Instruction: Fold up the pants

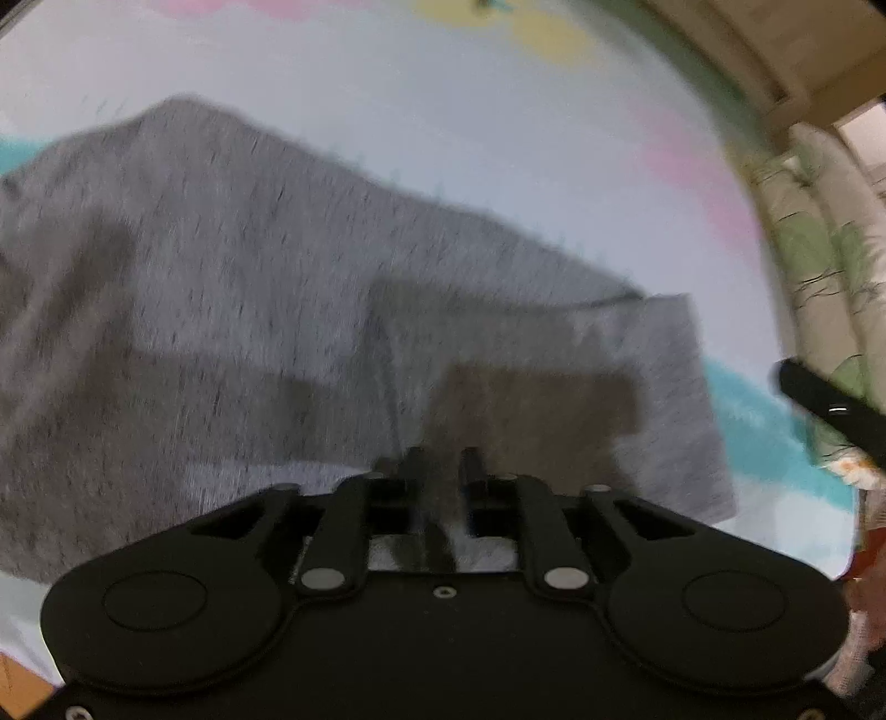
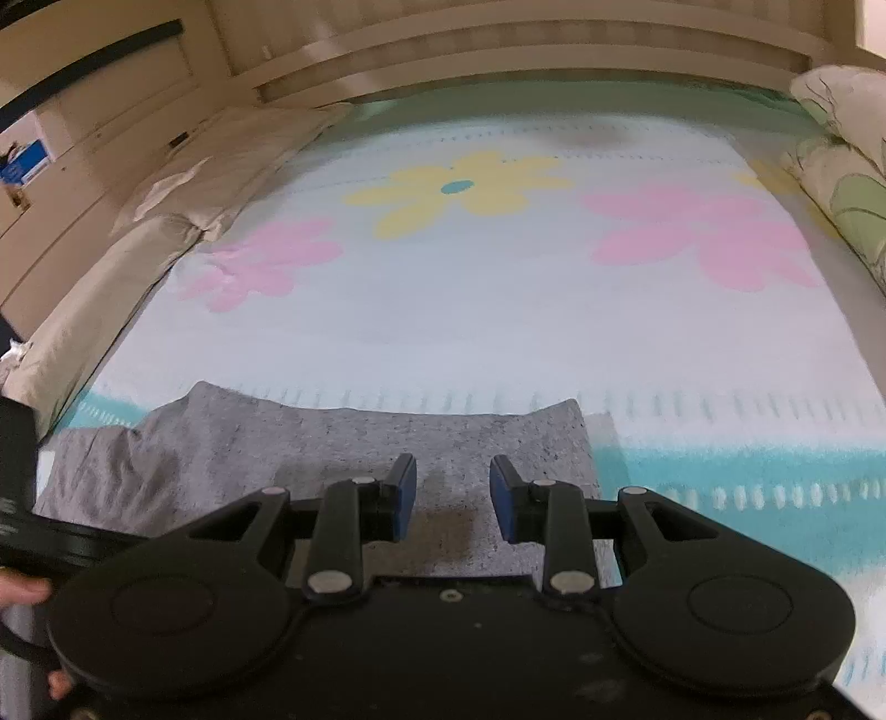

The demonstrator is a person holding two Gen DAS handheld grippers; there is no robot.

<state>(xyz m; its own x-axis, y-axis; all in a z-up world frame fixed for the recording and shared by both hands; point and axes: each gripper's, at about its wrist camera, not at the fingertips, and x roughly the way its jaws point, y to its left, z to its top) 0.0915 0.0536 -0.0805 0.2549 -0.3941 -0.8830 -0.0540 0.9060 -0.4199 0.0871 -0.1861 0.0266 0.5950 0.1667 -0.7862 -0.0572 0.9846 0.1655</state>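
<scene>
**Grey pants laid folded on a flowered blanket, both grippers above them**

The grey pants (image 2: 343, 454) are seen spread flat across the near part of a pale blanket (image 2: 498, 310) printed with a yellow flower (image 2: 459, 188), pink flowers (image 2: 709, 232) and a turquoise band (image 2: 747, 471). In the right wrist view the cloth is shown as a wide strip with a straight far edge, one layer lying over another at its right end, where a lighter under-layer is seen just beyond the top one.

The right gripper (image 2: 453, 493) is held over the right part of the pants. Its blue-padded fingers (image 2: 407, 498) are parted, and nothing is seen between them but the cloth lying below; no fabric is pinched.

The left gripper (image 1: 443, 471) is pointed steeply down at the pants (image 1: 249, 288), close to the fabric. This view is smeared by motion, so the fingertips are hard to read; a narrow gap appears to be left between them, and it cannot be told whether cloth is caught there. A folded flap with a square end (image 1: 664, 399) is seen to the right of the fingers, reaching the turquoise band of the blanket (image 1: 764, 421).

A wooden headboard (image 2: 526, 50) is seen beyond the blanket, and leaf-printed pillows (image 2: 847, 183) are stacked along its right edge. Part of a hand (image 2: 22, 590) is visible at the left margin.
</scene>
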